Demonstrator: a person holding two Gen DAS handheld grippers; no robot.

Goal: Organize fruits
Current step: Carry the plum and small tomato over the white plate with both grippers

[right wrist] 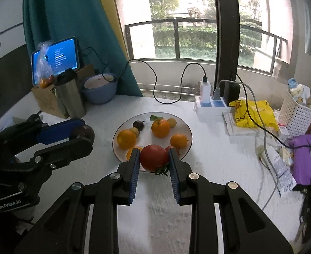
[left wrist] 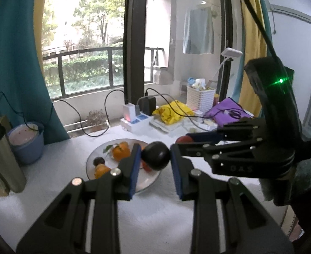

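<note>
My left gripper (left wrist: 155, 158) is shut on a dark purple round fruit (left wrist: 156, 155) and holds it above the right side of the white plate (left wrist: 147, 182). My right gripper (right wrist: 153, 158) is shut on a red tomato (right wrist: 154, 158) at the plate's near rim (right wrist: 188, 148). On the plate lie several oranges (right wrist: 160, 128), a small dark fruit (right wrist: 139, 124) and small yellow fruits (right wrist: 171, 122). The right gripper also shows in the left wrist view (left wrist: 182, 142), with the tomato (left wrist: 184, 139) peeking out. The left gripper shows in the right wrist view (right wrist: 82, 134), with the dark fruit (right wrist: 84, 131) between its pads.
A steel tumbler (right wrist: 70, 94), a blue bowl (right wrist: 100, 89), a cardboard box with a bag of fruit (right wrist: 44, 67) and a tablet (right wrist: 56, 60) stand at the back left. A power strip (right wrist: 210, 103), cables, a yellow bag (right wrist: 252, 114), a white basket (right wrist: 297, 114) and a purple cloth (right wrist: 307, 156) crowd the right.
</note>
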